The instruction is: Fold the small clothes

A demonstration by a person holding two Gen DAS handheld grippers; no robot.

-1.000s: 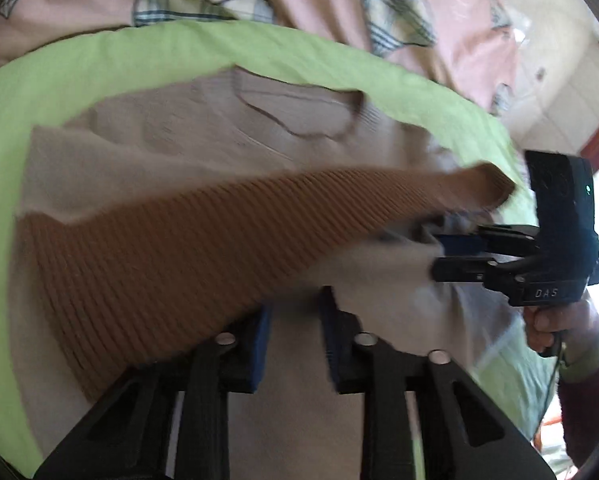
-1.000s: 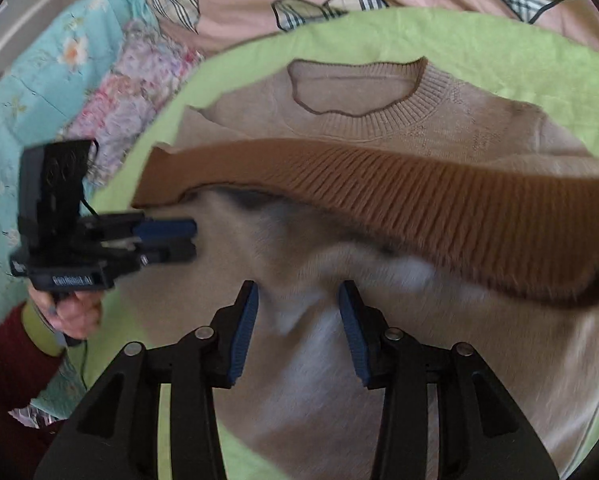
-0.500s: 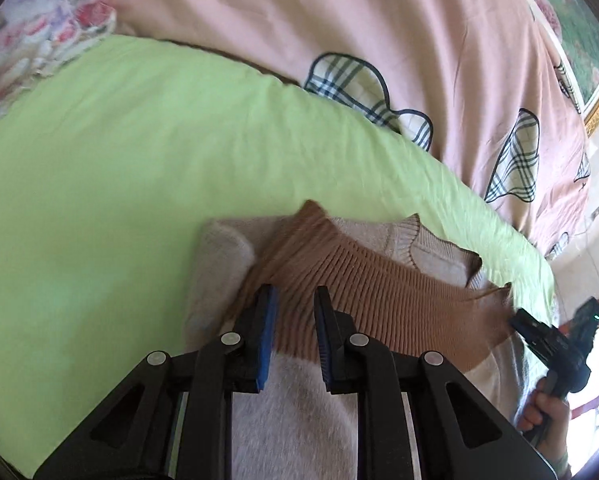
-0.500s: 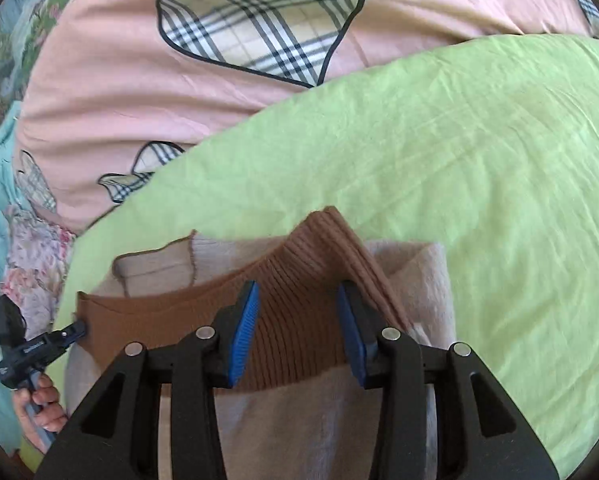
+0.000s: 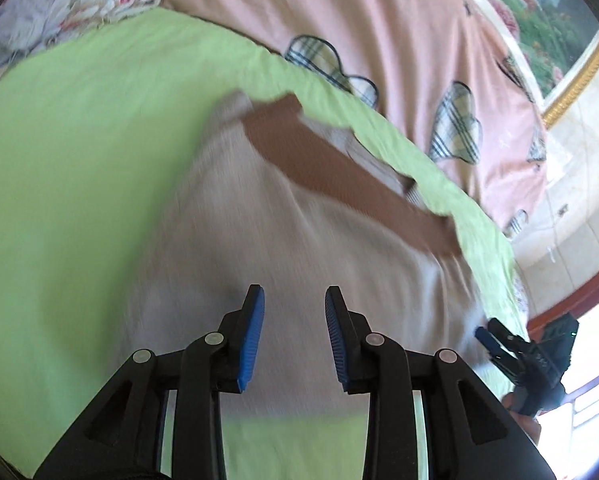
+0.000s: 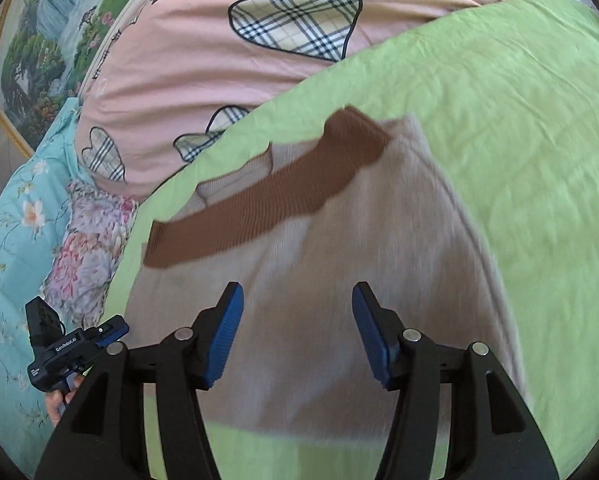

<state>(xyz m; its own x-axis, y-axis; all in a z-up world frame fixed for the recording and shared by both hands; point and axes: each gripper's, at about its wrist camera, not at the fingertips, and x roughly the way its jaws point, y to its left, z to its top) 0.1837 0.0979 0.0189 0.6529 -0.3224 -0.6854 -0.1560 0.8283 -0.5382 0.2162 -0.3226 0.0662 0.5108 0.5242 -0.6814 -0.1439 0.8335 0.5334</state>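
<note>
A beige knit sweater [image 5: 283, 248] lies folded in half on the green sheet [image 5: 79, 168], its brown ribbed hem [image 5: 339, 176] lying across the far end by the collar. It also shows in the right wrist view [image 6: 339, 264] with the hem [image 6: 267, 204]. My left gripper [image 5: 294, 336] is open and empty, above the sweater's near fold. My right gripper [image 6: 297, 332] is open and empty over the same fold. Each gripper shows in the other's view, the right one [image 5: 495, 346] at the sweater's right side and the left one [image 6: 111, 330] at its left side.
The green sheet [image 6: 539, 140] lies over a pink quilt with plaid hearts [image 6: 291, 28]. A floral blanket [image 6: 87, 248] and a teal one [image 6: 7, 240] lie to the left. A framed picture [image 5: 547, 20] hangs on the wall behind.
Both grippers have let go of the brown hem, opened, and drawn back toward me. The hem now lies flat across the collar end, and the sweater is folded in half.
</note>
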